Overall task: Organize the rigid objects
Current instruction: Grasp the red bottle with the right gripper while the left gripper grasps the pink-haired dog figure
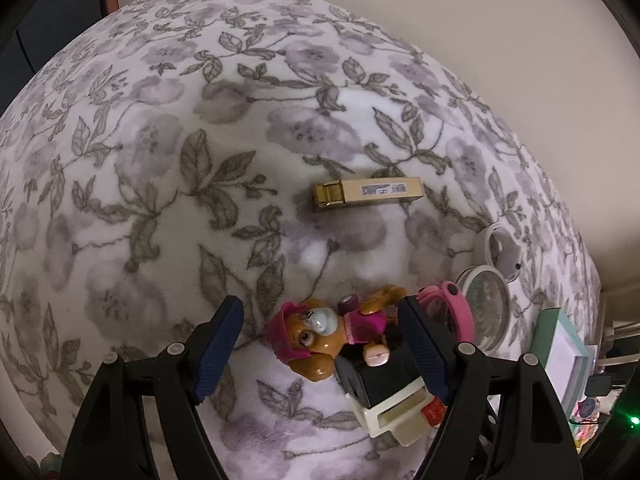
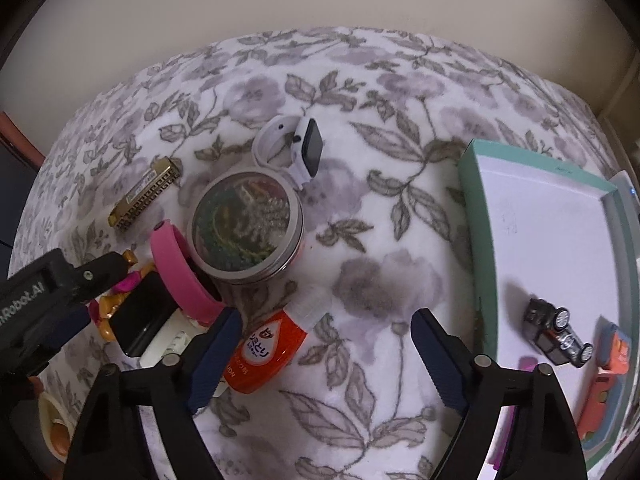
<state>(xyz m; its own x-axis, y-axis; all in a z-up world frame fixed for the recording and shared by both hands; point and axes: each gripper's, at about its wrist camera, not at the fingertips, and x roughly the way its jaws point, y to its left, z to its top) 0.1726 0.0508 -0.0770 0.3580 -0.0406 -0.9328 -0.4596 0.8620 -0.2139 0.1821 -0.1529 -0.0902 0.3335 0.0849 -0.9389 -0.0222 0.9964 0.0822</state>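
So the whole thing plays out on a bed with a fuzzy floral blanket [image 1: 168, 128], plain beige wall behind it, and a teal-rimmed box lid [image 2: 472, 184] off to the right that already has a little black toy car [image 2: 558, 330] in it. Looks like that lid is where stuff gets sorted.

The bit that matters: the puppy figure [image 1: 320, 336] in the pink hat lies on its side right between the fingers of the left gripper [image 1: 320, 344], head toward the left finger, body running roughly across the gap, so its long axis lines up with the squeeze. The jaws stand wide and I don't see the pads touching it yet. Its back end leans on a black-and-cream block [image 1: 384, 388] and a pink watch [image 1: 448, 312] sits just beside that, so it's crowded on that side.

The right gripper [image 2: 326, 354] is wide too, nothing between the pads, with the orange bottle [image 2: 268, 344] just by its left finger, cap pointing away. The round tin [image 2: 246, 226], white watch [image 2: 298, 148] and gold harmonica [image 2: 144, 196] sit further out.
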